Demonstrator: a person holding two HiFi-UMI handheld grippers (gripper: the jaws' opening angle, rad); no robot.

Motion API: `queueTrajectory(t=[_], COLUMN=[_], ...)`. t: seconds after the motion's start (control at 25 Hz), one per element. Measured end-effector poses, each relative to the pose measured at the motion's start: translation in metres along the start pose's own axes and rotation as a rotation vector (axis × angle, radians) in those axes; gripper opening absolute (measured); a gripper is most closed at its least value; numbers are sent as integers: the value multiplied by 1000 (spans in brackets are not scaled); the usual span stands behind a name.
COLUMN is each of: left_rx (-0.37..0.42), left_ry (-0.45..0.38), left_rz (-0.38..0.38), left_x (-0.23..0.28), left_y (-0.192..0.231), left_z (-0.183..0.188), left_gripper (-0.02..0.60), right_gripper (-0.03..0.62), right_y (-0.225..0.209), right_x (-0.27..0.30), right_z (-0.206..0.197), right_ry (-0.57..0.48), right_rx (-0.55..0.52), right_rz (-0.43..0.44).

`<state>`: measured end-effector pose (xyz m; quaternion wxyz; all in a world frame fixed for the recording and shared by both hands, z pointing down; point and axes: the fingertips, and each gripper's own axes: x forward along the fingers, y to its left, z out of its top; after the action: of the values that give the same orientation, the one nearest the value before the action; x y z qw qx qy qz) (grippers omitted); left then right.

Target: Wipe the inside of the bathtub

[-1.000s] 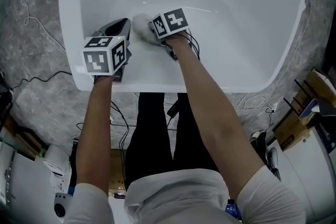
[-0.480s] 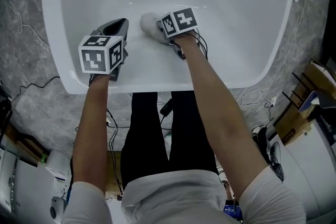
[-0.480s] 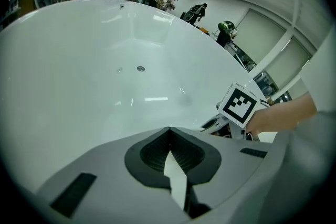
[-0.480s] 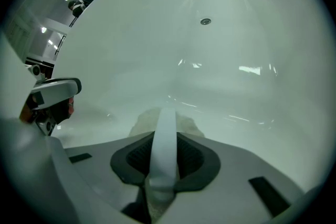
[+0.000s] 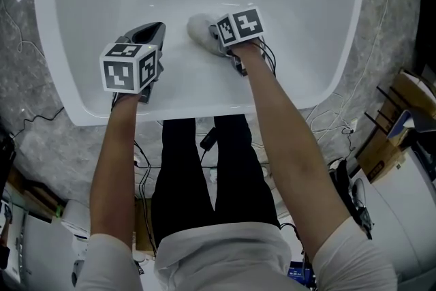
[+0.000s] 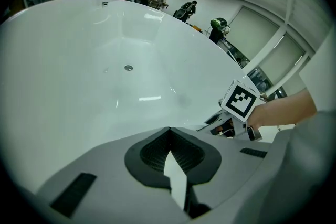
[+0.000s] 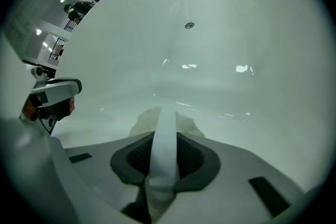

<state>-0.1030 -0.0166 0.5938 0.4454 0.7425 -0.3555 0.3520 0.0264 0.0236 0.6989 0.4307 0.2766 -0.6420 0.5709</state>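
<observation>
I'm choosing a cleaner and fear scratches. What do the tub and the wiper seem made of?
Tub: glossy white, probably acrylic or enamel, though I cannot tell which. Its smooth walls show crisp light reflections. Wiper, clamped in the right gripper: soft off-white fabric, perhaps microfibre. It looks fuzzy and matte, with a smoother white band running between the jaws.

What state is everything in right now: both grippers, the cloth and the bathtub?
Left gripper: shut, nothing between its jaws, held inside the tub.
Right gripper: shut on the cloth.
Cloth: bunched up, clamped in the right gripper, lying against the tub's inner surface.
Bathtub: white, no water showing inside; I can't tell whether the drain is plugged.
</observation>
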Motion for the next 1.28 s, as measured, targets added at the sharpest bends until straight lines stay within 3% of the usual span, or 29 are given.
queueTrajectory(t=[0.68,0.88,1.08,1.28], left_rx=[61,55,44,50], left_ry=[18,21,19,30], left_rz=[-46,-50,-40,-29], left_x=[39,46,45,45], left_y=[-53,-66,-70,-64], left_z=[7,2,-1,-6], left_gripper=[5,5,5,5], right_gripper=[94,94,94,94], right_y=[-98,-121,-133,-137], right_x=[-58,-73,-84,-83], right_z=[-36,-48,-52,-53], right_ry=[33,92,159,167], right_rx=[-14,-65,-185,-198], right_rz=[-139,-225,-324,-333])
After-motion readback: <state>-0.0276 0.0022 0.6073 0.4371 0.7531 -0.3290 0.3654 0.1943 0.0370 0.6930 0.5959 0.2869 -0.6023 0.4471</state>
